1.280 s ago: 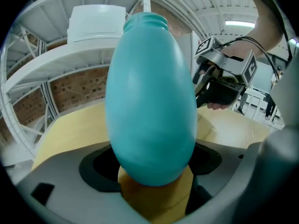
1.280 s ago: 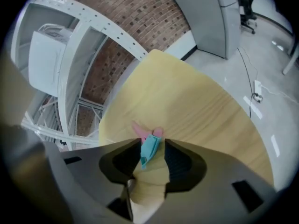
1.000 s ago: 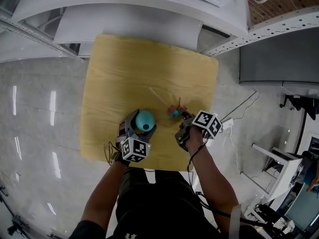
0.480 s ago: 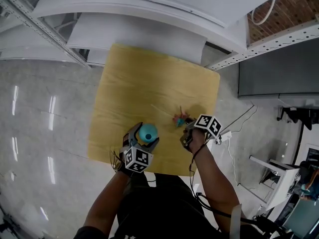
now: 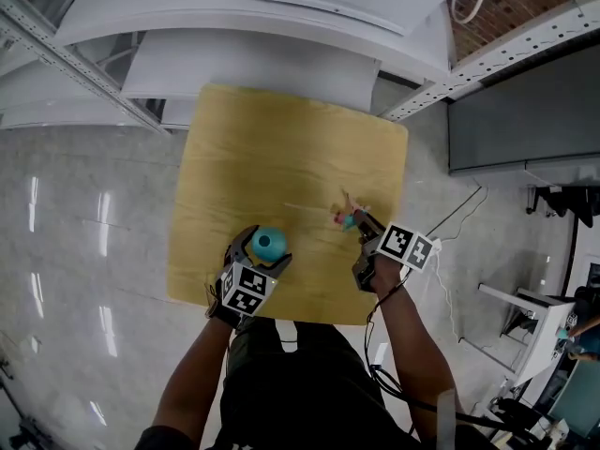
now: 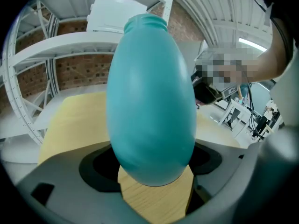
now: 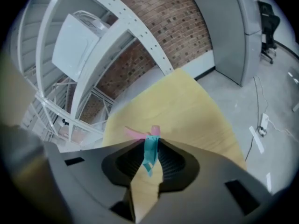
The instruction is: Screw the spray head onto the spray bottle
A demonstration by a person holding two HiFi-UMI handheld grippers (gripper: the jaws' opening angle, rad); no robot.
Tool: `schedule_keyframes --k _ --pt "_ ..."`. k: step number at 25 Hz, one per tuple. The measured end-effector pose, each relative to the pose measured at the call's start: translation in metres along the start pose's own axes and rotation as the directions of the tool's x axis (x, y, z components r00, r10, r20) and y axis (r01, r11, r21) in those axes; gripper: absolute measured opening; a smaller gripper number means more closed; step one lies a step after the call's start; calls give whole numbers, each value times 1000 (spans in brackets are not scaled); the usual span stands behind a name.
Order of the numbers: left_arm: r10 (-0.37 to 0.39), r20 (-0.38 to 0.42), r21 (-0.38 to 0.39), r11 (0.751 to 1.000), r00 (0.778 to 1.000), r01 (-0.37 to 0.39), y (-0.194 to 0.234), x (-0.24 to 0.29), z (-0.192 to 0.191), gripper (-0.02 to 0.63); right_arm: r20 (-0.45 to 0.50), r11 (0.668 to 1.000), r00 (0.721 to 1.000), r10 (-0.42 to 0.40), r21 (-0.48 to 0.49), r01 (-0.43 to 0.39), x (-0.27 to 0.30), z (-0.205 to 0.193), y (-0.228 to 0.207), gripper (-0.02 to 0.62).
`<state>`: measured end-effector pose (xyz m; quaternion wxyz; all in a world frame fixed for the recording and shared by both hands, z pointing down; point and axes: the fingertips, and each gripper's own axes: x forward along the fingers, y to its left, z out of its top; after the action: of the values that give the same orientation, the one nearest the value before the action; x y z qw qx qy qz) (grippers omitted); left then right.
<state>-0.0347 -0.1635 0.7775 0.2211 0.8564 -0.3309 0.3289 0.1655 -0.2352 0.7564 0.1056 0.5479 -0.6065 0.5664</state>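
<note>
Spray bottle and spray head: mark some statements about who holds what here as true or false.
1. The left claw is shut on the teal spray bottle. True.
2. The spray head is already screwed onto the bottle. False: the bottle's neck is bare.
3. The right claw holds the spray head. True; its jaws have just been closing, with the head between them.
4. The bottle lies on its side on the wooden table. False: it stands neck up in the left claw.
</note>
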Motion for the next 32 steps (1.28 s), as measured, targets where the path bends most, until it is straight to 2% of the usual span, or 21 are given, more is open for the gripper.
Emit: schedule_keyframes --k 5,10,13,18,22,26,29,32 --pt "-20 -10 28 999 1000 21 -6 -19 35 422 85 977 990 116 -191 -98 -67 36 47 95" --pt "-50 1 66 997 999 49 -19 -45 78 422 166 936 964 210 -320 -149 -144 65 95 95" --pt "-52 2 108 993 999 52 -28 -63 100 422 214 900 940 264 -405 -160 -188 79 123 95" --pt "-78 -32 188 979 996 83 -52 -86 127 420 281 817 898 339 -561 -133 -256 95 162 95" --pt "-104 -57 234 965 993 115 -66 -102 139 420 312 784 872 376 -608 -120 -291 100 181 95" --pt "-170 -109 273 942 979 194 -81 -122 147 420 335 748 852 403 -657 -96 -322 99 195 95" --pt "-230 -164 315 909 959 272 -92 -143 157 420 346 687 832 434 -724 -57 -351 103 214 95" --pt "-252 -218 373 871 943 320 -99 -161 164 422 355 621 816 457 -784 -7 -376 107 233 95"
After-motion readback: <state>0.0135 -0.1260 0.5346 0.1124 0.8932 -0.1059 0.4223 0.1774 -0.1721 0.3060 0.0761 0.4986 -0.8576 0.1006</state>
